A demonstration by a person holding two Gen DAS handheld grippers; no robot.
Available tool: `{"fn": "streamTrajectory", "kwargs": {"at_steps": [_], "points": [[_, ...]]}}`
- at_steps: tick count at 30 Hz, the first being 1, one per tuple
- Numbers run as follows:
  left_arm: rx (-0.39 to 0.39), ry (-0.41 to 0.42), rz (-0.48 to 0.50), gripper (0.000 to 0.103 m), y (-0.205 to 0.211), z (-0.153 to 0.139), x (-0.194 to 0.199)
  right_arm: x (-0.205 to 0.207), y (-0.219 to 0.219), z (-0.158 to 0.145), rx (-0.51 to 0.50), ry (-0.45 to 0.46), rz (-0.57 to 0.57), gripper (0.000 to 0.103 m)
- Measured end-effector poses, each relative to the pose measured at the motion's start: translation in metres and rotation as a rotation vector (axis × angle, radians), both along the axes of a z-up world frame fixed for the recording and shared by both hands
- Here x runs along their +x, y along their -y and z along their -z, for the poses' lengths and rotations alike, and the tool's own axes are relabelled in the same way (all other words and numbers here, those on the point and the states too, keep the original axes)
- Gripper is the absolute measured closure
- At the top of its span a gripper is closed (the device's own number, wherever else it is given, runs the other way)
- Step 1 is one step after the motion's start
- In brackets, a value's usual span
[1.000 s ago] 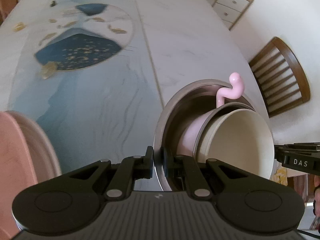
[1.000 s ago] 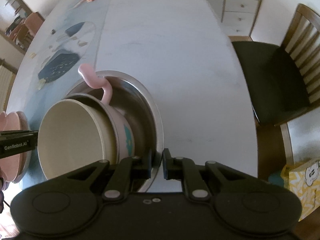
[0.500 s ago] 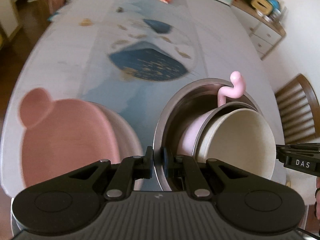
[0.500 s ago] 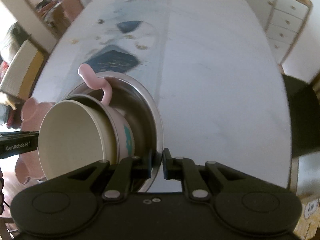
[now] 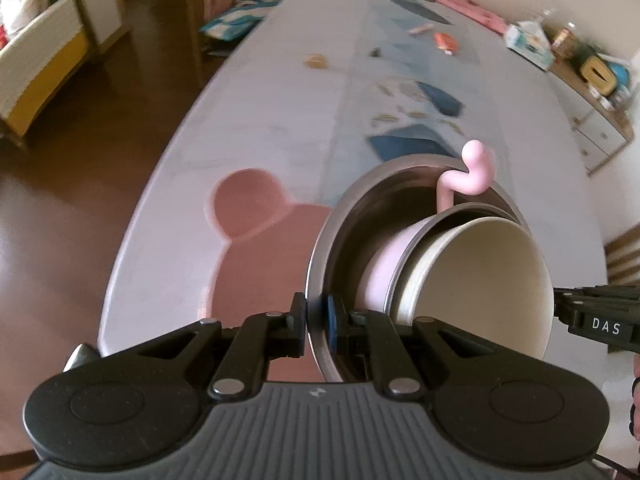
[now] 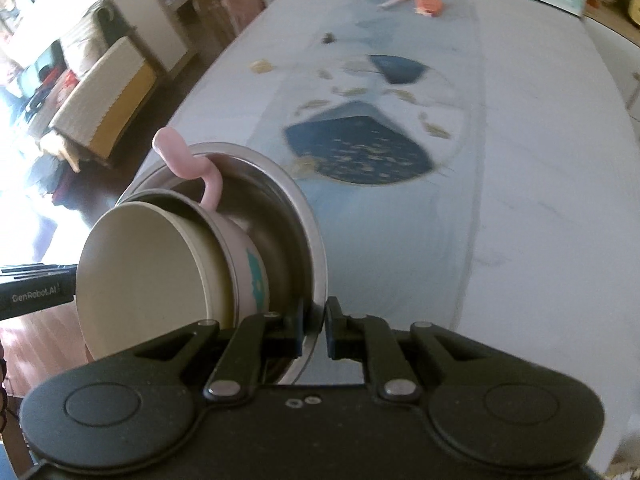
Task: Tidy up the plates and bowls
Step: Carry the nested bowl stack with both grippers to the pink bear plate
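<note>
A steel bowl (image 5: 320, 264) (image 6: 312, 224) is held in the air above the table by both grippers, one on each side of its rim. Inside it sits a pink bowl (image 5: 380, 256) (image 6: 244, 256) with a curly pink handle (image 5: 472, 168) (image 6: 180, 160), and inside that a cream bowl (image 5: 480, 280) (image 6: 148, 276). My left gripper (image 5: 316, 320) is shut on the steel rim. My right gripper (image 6: 312, 328) is shut on the opposite rim. A pink bear-shaped plate (image 5: 256, 240) lies on the table below and left of the stack.
The long white table (image 5: 260, 112) (image 6: 540, 200) carries a blue patterned runner (image 6: 360, 152) and small items at its far end (image 5: 444, 40). A sideboard (image 5: 592, 92) stands at the right. A sofa (image 6: 104, 96) and wooden floor lie to the left.
Both grippers have carried the nested bowls leftward; the view has swung, and the pink bear plate now lies directly beneath the stack's left side.
</note>
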State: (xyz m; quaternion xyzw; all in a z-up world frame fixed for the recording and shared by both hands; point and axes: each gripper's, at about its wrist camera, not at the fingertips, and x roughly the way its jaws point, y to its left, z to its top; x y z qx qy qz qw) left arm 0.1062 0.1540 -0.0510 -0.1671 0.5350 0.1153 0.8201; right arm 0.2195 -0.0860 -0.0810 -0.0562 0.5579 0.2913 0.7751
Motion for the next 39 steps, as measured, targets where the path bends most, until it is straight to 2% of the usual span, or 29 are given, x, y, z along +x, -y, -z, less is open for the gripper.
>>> {"fn": "streamTrajectory", "kwargs": {"at_steps": [6,12,28,39], "points": [[0.017,-0.02,-0.073,0.094,-0.029,0.003,-0.017,-0.006,-0.04,0.006,0.0,-0.018,-0.073,0.092],[0.02,-0.049,-0.112,0.094,-0.042,0.011,-0.029,-0.014,-0.059,0.013,-0.009,-0.044,-0.117,0.092],[0.029,-0.093,-0.129,0.094,-0.042,0.031,-0.026,-0.013,-0.069,0.031,-0.04,-0.076,-0.131,0.091],[0.037,-0.094,-0.123,0.093,-0.044,0.038,-0.024,-0.01,-0.071,0.038,-0.042,-0.083,-0.121,0.091]]}}
